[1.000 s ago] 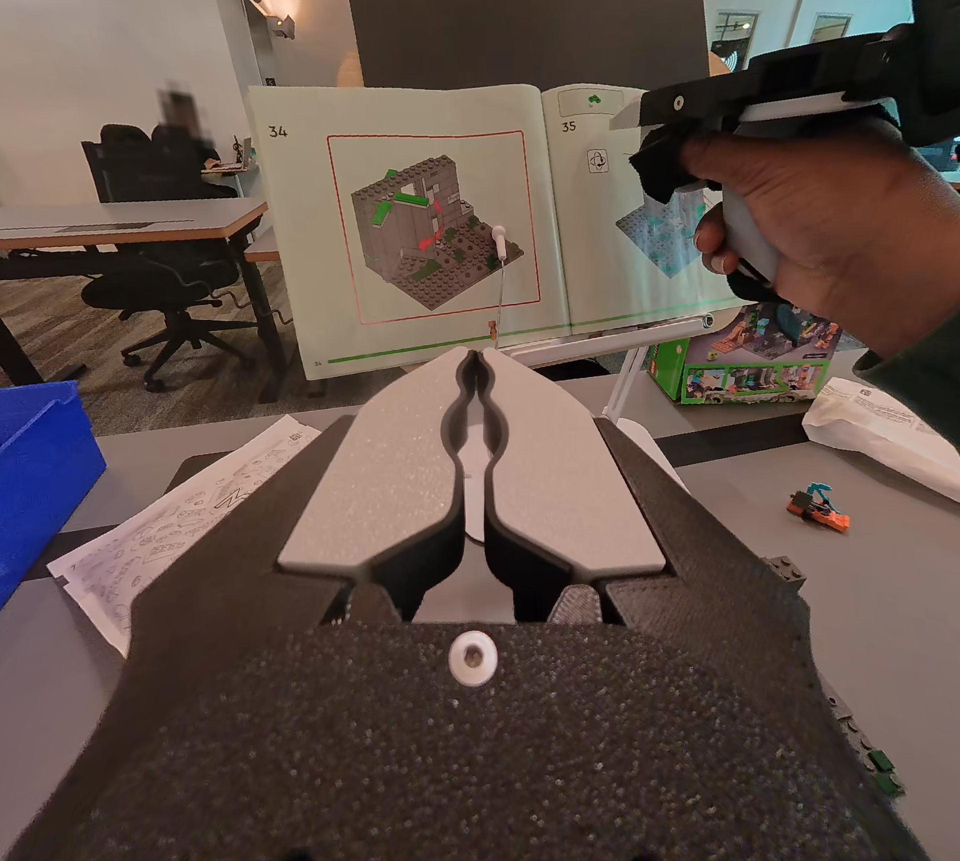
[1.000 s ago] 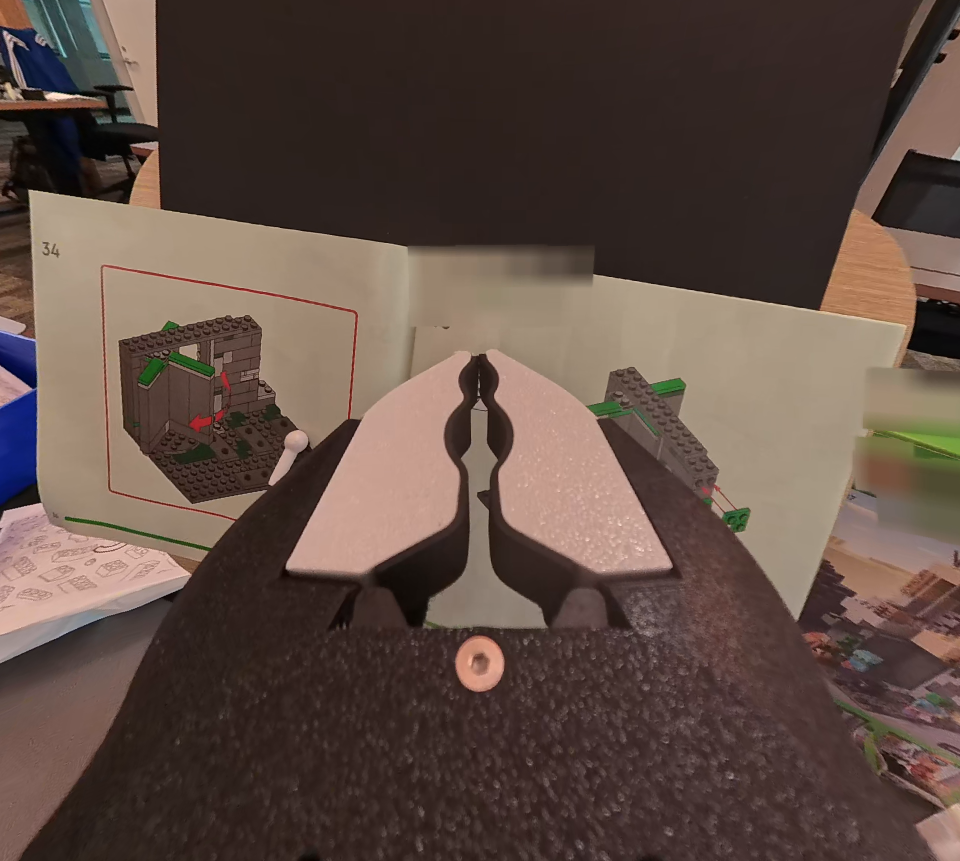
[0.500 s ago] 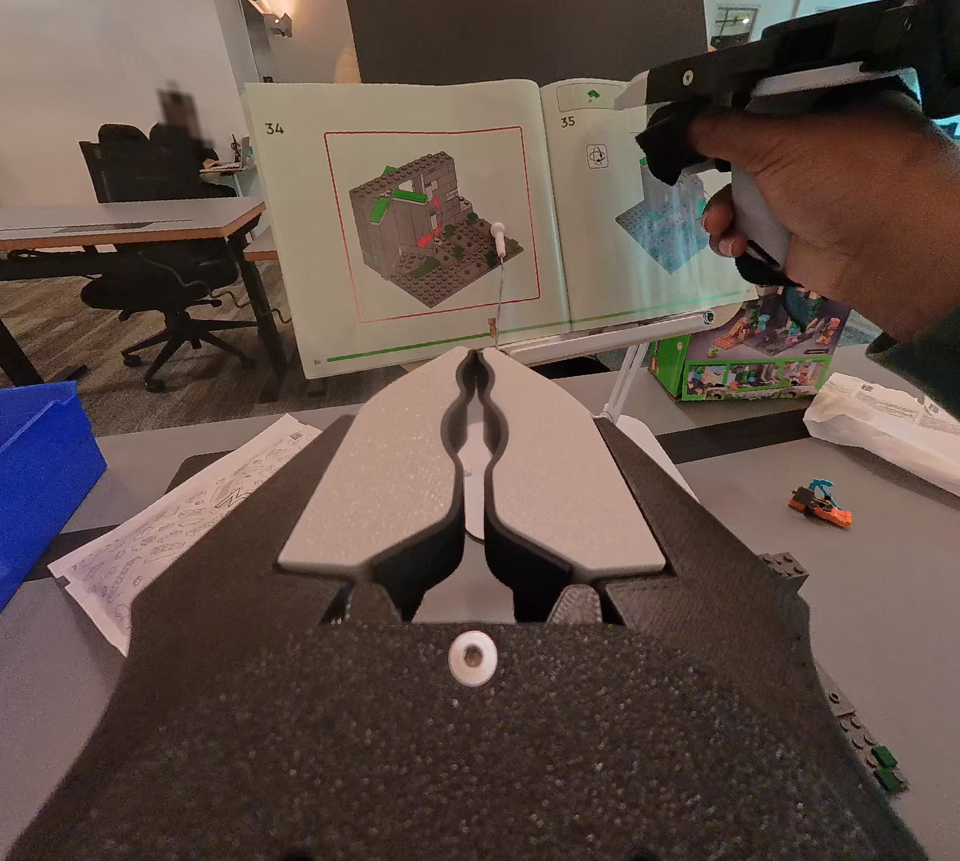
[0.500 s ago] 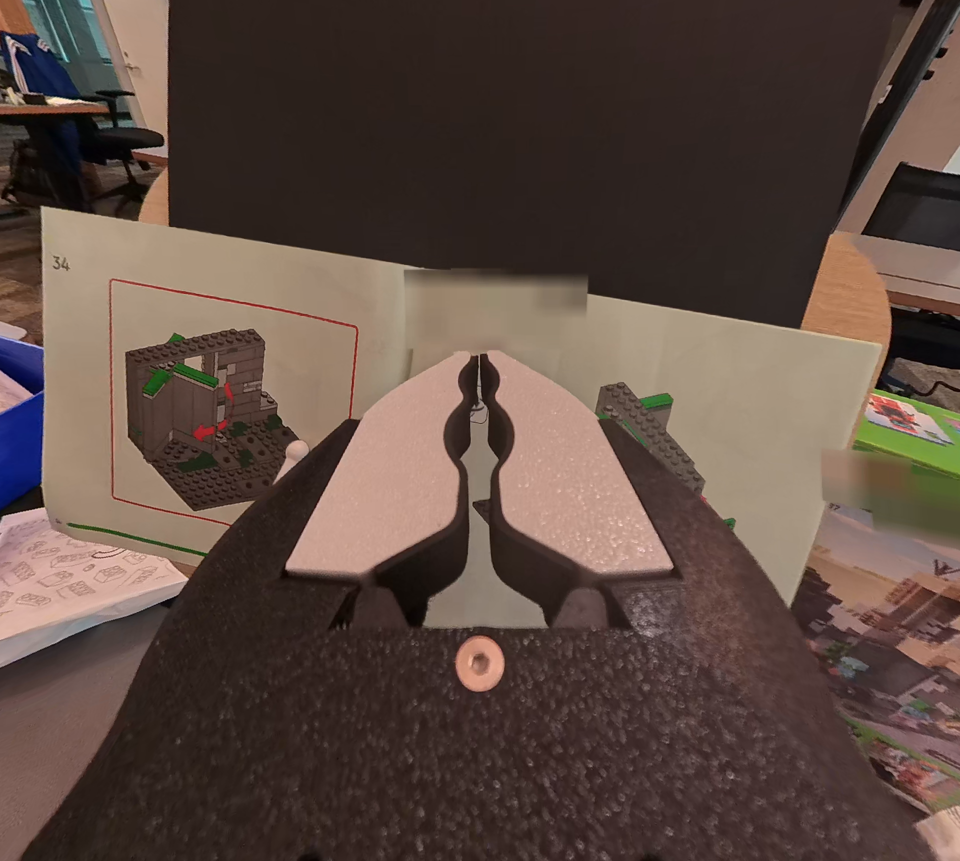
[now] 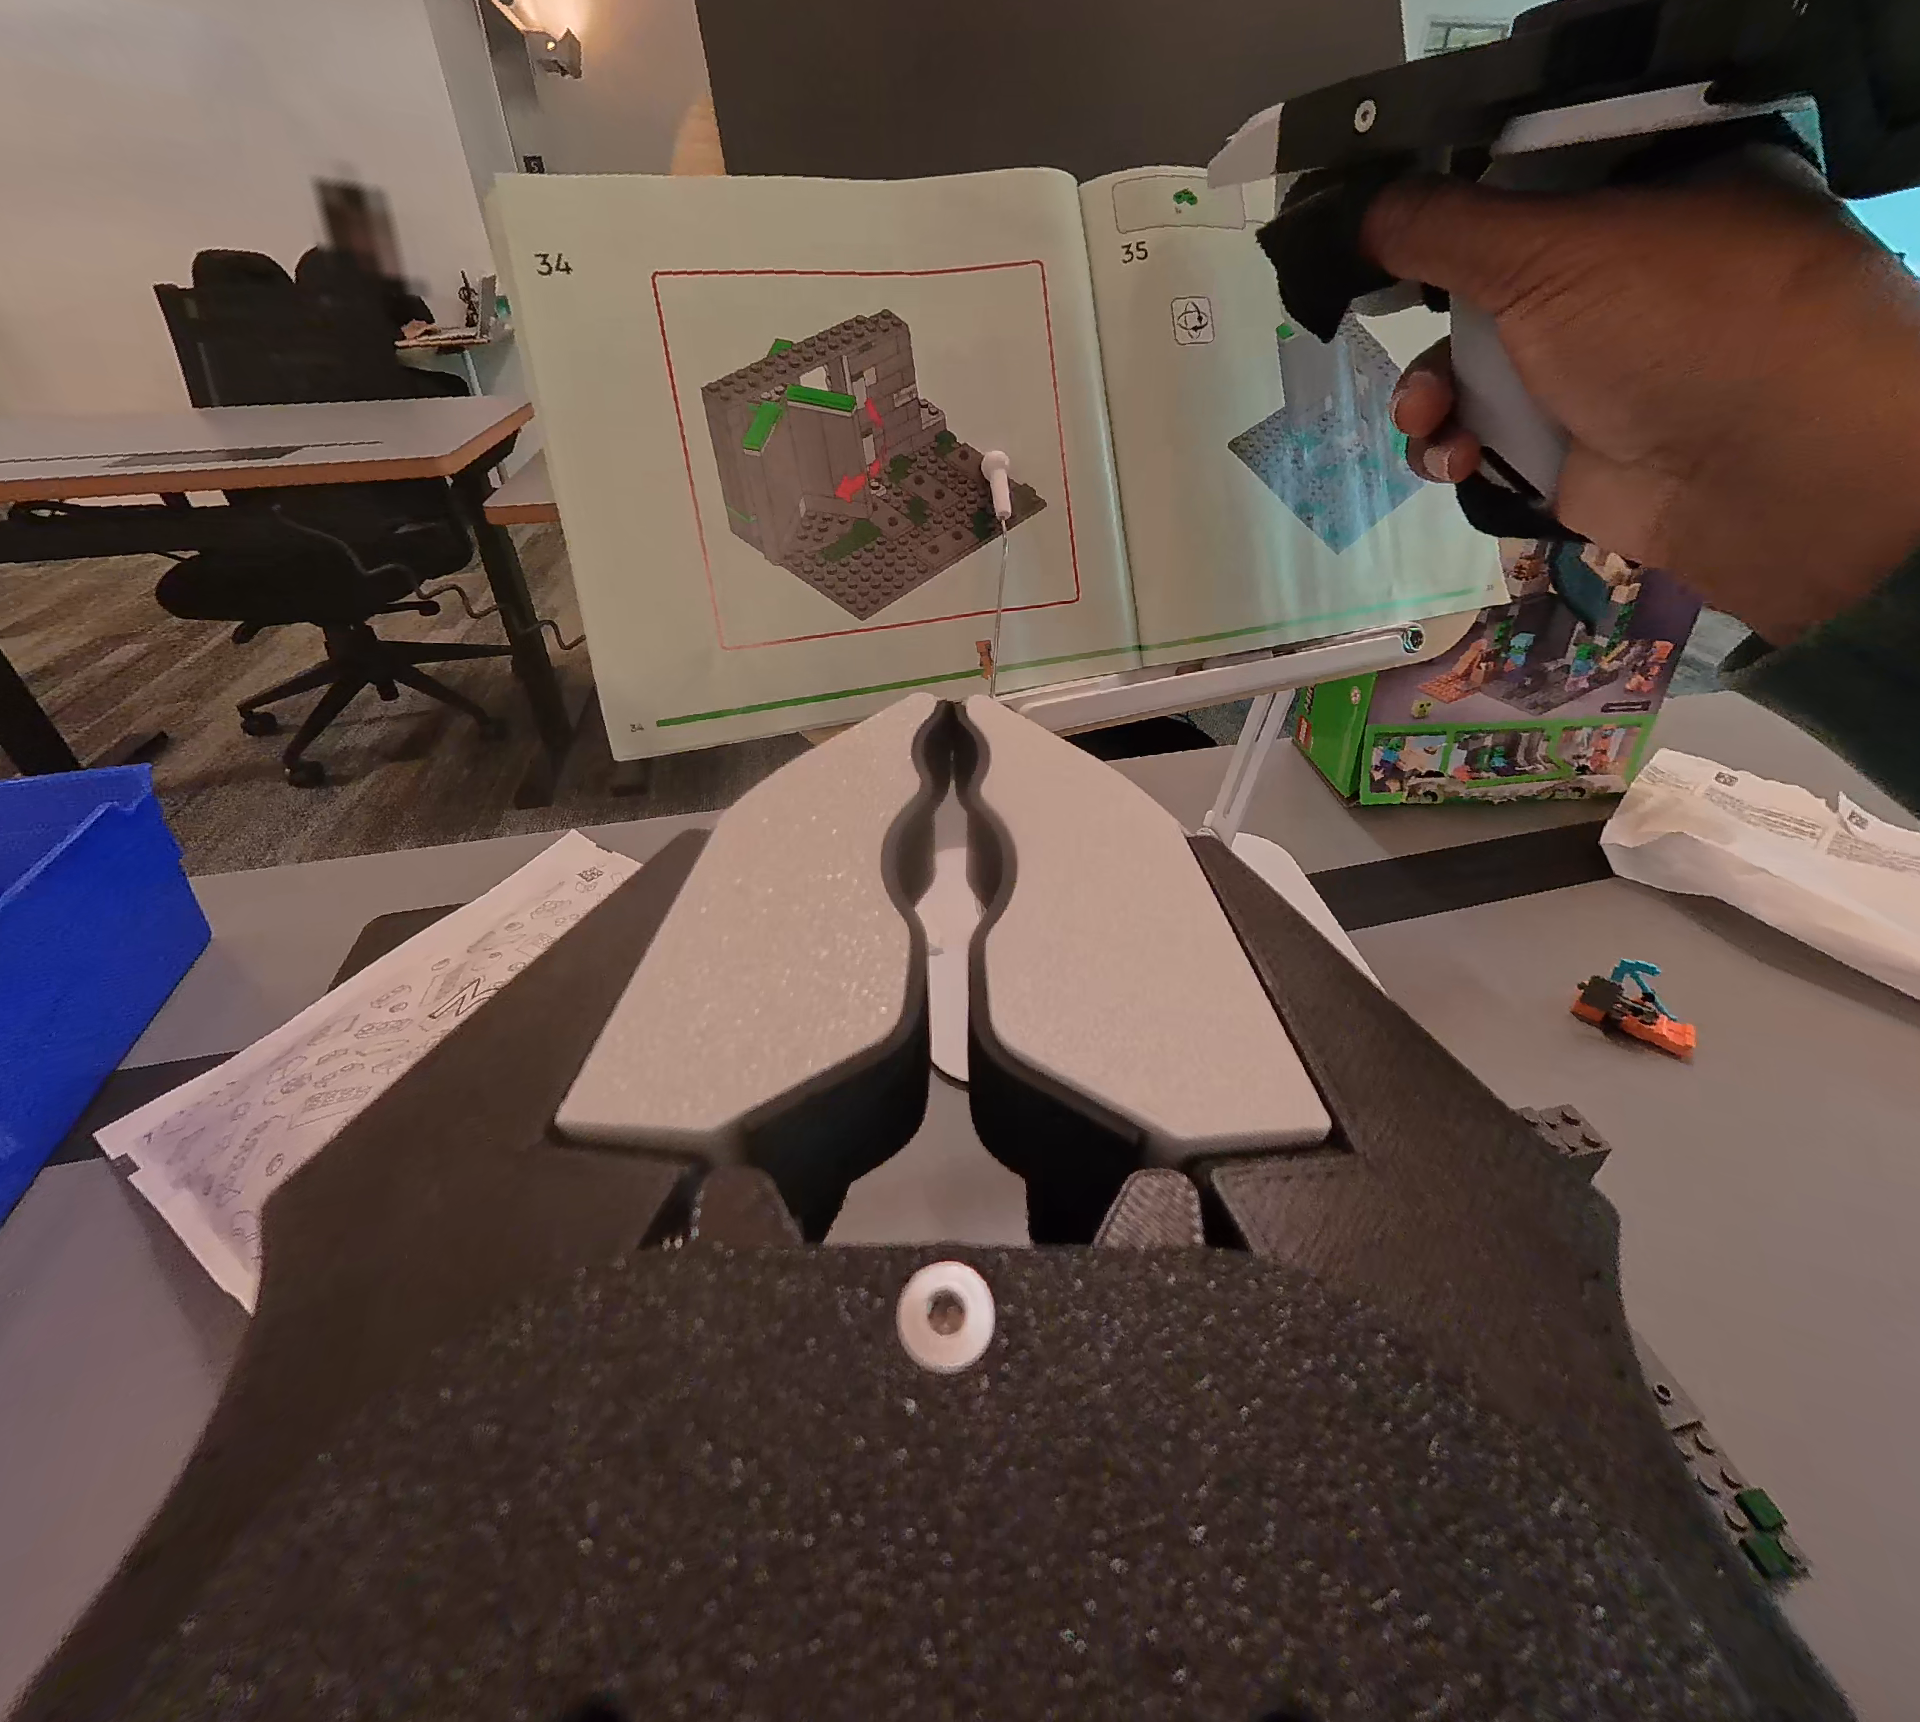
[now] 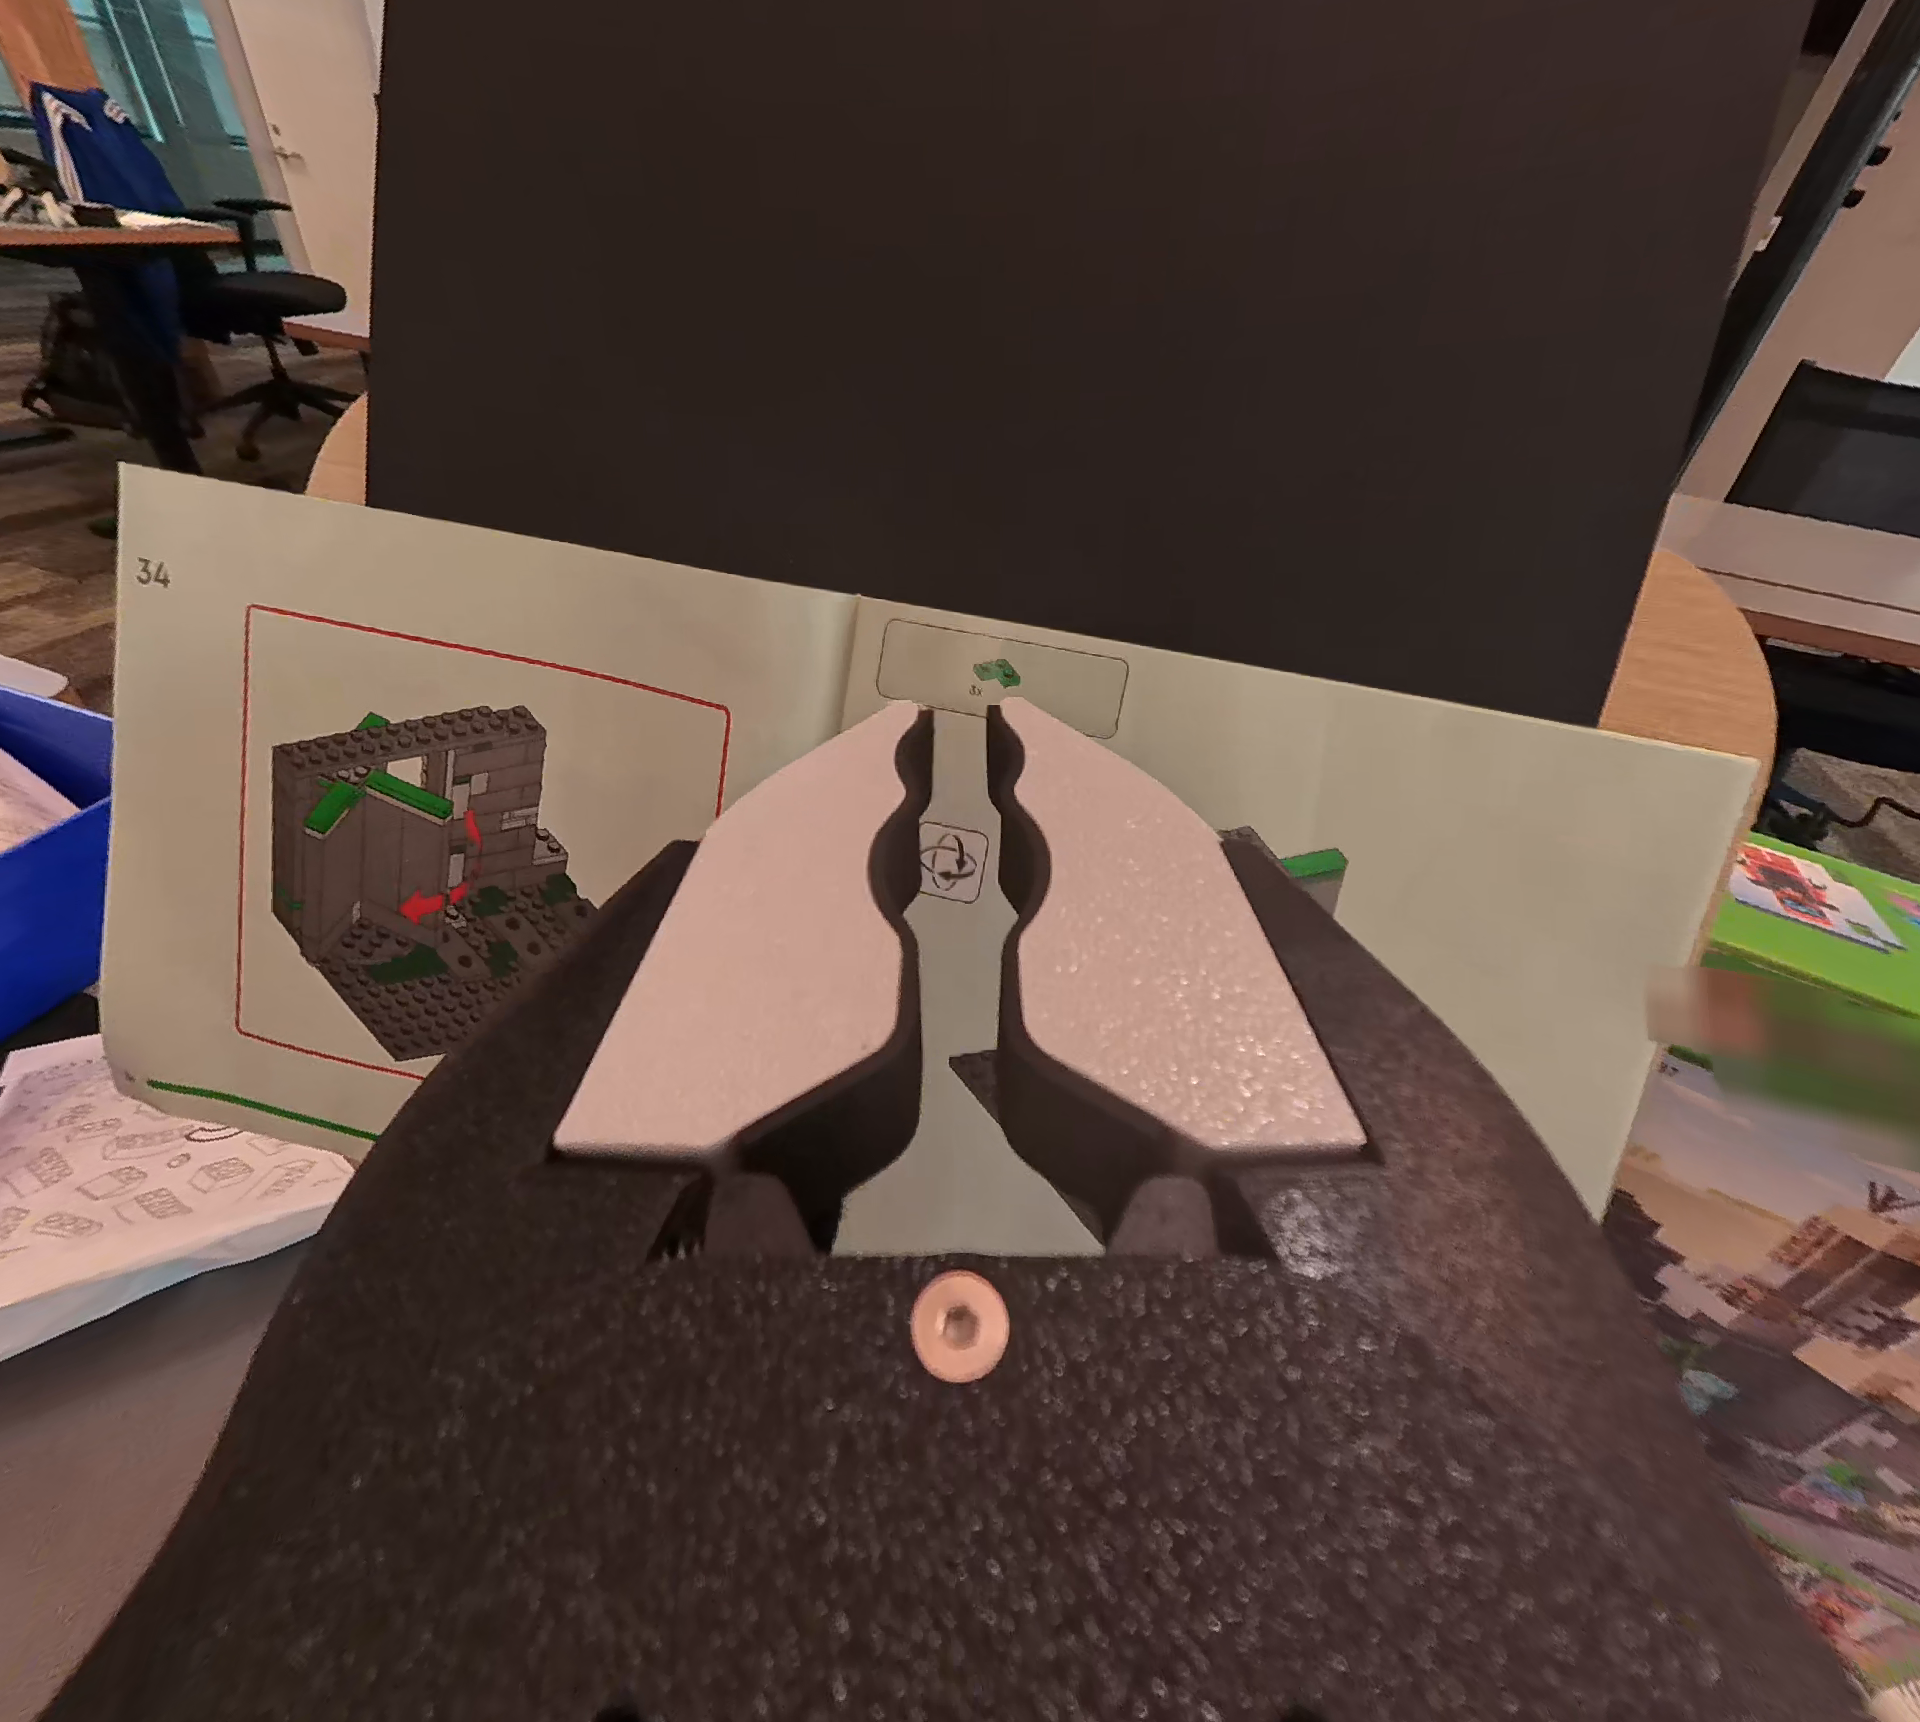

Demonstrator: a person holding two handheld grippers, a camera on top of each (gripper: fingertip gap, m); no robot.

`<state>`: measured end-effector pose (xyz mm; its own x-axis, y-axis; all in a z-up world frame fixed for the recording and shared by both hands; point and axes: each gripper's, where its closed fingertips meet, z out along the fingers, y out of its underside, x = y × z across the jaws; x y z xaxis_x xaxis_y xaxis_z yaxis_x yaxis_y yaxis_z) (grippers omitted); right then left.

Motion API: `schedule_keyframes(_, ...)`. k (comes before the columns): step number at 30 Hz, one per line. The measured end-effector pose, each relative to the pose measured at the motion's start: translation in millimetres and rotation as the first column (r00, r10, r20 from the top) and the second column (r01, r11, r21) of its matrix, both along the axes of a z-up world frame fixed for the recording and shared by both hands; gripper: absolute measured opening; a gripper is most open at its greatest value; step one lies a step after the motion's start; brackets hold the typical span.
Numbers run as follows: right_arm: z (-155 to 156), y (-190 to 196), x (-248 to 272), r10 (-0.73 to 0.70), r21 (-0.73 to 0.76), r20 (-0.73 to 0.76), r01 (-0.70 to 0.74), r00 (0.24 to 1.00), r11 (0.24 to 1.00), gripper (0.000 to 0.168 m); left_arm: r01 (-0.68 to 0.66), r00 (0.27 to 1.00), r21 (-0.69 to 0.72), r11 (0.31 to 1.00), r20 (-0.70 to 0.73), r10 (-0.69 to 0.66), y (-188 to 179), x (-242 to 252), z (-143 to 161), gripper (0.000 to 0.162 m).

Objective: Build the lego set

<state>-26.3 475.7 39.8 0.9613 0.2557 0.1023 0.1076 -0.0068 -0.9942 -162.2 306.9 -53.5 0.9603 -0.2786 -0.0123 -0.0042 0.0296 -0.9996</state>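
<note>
Parted now where they were pressed together a moment ago, the right gripper's [image 6: 956,716] fingers face the open instruction booklet [image 5: 831,446] on its stand — nothing between them. Left gripper [image 5: 951,716] fingers touching, empty, above the grey table [image 5: 1558,966] near a small orange lego piece [image 5: 1636,1020].

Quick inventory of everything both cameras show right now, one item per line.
instruction booklet: 1, pale green, open on stand
stand: 1, white, behind left tongs
set box: 1, green, right of stand
blue bin: 1, far left
printed sheet: 1, white, left on table
paper bag: 1, white, right
small model: 1, orange and teal, right
dark board: 1, behind booklet
left tongs: shut, empty
right tongs: slightly open, empty
hand: 1, holding right tongs
</note>
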Motion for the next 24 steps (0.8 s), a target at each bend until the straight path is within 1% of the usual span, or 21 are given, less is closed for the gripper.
schedule_keyframes(2, 1, 0, -2, 0.011, 0.004, -0.002, -0.011, 1.000, 1.000, 0.013, 0.001, 1.000, -0.001, 1.000, 0.001, -0.001, 0, 0, 0, 0.000)
schedule_keyframes(5, 2, 1, -2, 0.010, 0.008, 0.000, -0.010, 1.000, 1.000, 0.014, 0.001, 1.000, -0.002, 1.000, 0.000, -0.001, 0, 0, -1, 0.000)
schedule_keyframes(8, 2, 2, -1, 0.005, 0.008, 0.000, -0.005, 1.000, 1.000, 0.009, 0.003, 1.000, -0.003, 1.000, 0.000, -0.003, 1, 1, -1, 0.000)
schedule_keyframes(11, 1, 3, 2, -0.008, 0.007, 0.003, 0.008, 1.000, 1.000, 0.000, 0.004, 1.000, -0.002, 1.000, -0.002, -0.004, 0, 2, -1, 0.000)
schedule_keyframes(20, 4, 1, 3, -0.010, 0.012, -0.003, 0.011, 1.000, 1.000, 0.000, 0.006, 1.000, -0.004, 1.000, -0.005, -0.006, 0, 3, -2, 0.000)
schedule_keyframes(24, 5, -7, 5, -0.002, 0.022, -0.008, 0.002, 1.000, 1.000, 0.000, 0.007, 1.000, -0.005, 1.000, -0.005, -0.008, 0, 3, -2, 0.000)
